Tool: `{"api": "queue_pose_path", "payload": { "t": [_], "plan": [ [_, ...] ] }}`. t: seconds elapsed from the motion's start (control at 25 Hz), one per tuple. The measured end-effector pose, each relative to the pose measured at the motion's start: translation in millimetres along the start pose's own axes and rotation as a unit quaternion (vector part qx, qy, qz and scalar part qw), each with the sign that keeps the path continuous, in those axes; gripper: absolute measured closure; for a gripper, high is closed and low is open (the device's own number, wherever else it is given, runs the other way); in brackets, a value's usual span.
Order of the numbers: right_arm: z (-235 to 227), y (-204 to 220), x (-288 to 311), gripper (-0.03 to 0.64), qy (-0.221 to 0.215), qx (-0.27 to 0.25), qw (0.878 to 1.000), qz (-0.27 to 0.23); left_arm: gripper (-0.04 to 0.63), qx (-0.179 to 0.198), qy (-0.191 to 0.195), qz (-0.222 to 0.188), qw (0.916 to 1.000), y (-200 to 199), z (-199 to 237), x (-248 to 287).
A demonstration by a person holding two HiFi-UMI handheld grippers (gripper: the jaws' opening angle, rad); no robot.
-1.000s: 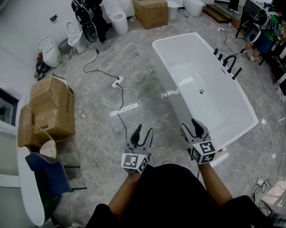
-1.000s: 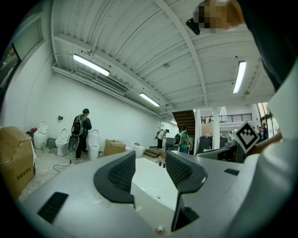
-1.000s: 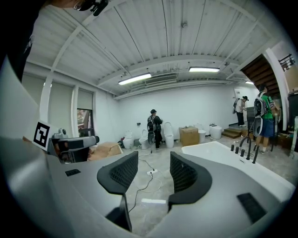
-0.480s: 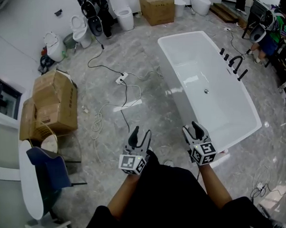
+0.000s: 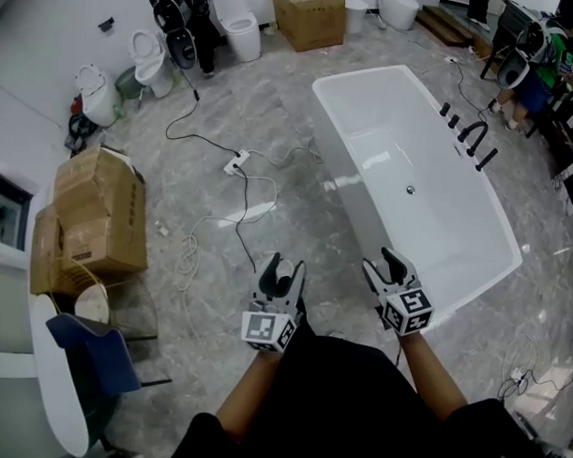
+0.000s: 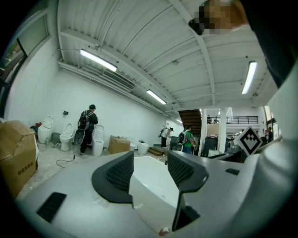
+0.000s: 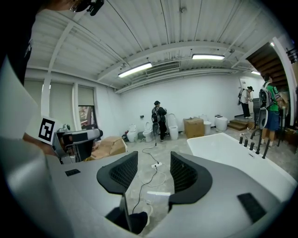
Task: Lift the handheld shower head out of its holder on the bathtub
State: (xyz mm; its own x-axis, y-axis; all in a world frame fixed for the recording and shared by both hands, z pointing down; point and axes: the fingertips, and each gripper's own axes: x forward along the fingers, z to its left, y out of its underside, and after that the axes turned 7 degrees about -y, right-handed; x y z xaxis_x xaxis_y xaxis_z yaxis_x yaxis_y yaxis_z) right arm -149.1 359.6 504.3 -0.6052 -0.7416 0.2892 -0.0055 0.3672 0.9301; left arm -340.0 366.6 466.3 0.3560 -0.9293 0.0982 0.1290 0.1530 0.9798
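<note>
The white bathtub [image 5: 377, 136] stands ahead and to the right on the marble floor. Black tap fittings line its far right rim, and the black handheld shower head [image 5: 486, 158] stands in its holder at their near end. In the right gripper view the same shower head [image 7: 266, 148] shows far off at the right. My left gripper [image 5: 281, 268] and right gripper [image 5: 383, 260] are held side by side near my body, short of the tub's near end. Both are open and empty. The left jaws have just been opening, with nothing between them. Through the left gripper [image 6: 150, 169] I see the tub [image 6: 153, 181].
Cardboard boxes [image 5: 94, 216] and a blue chair [image 5: 89, 348] stand at the left. A power strip [image 5: 237, 162] and loose cables [image 5: 189, 260] lie on the floor ahead. Toilets [image 5: 149, 59] line the far wall. People [image 5: 534, 60] stand beyond the tub.
Both grippers have edged forward a little, and the left jaws stand slightly wider. The view has shifted slightly over the floor.
</note>
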Motion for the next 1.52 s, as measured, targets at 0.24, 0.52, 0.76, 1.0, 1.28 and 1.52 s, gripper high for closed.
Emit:
{"api": "queue_pose_path", "payload": {
  "t": [0.24,0.52,0.76,1.0,1.28,1.52],
  "plan": [
    [-32.6,-17.5,61.4,0.428,0.028,0.003,0.999,0.023,0.39,-0.007,0.018,0.018,0.9997,0.9,40.5,74.2],
    [-79.0,-37.6,155.3,0.427,0.068,0.023,0.997,0.036,0.39,-0.01,0.042,0.024,0.9988,-9.5,114.0,173.0],
    [-110.3,-100.0,230.7,0.427,0.104,0.014,0.994,0.011,0.39,-0.007,0.08,0.009,0.9967,-54.9,162.6,256.6],
    [-125.2,-124.0,279.9,0.425,0.133,0.025,0.991,0.011,0.39,0.0,0.126,0.005,0.992,-77.9,191.4,315.1],
    [-155.4,-127.2,281.8,0.422,0.185,0.049,0.981,0.018,0.39,-0.015,0.159,0.026,0.9868,-72.2,202.9,353.3],
    [-176.7,-125.3,270.5,0.422,0.222,0.06,0.973,0.018,0.39,-0.026,0.188,0.034,0.9813,-65.8,190.0,375.9]
  ]
}}
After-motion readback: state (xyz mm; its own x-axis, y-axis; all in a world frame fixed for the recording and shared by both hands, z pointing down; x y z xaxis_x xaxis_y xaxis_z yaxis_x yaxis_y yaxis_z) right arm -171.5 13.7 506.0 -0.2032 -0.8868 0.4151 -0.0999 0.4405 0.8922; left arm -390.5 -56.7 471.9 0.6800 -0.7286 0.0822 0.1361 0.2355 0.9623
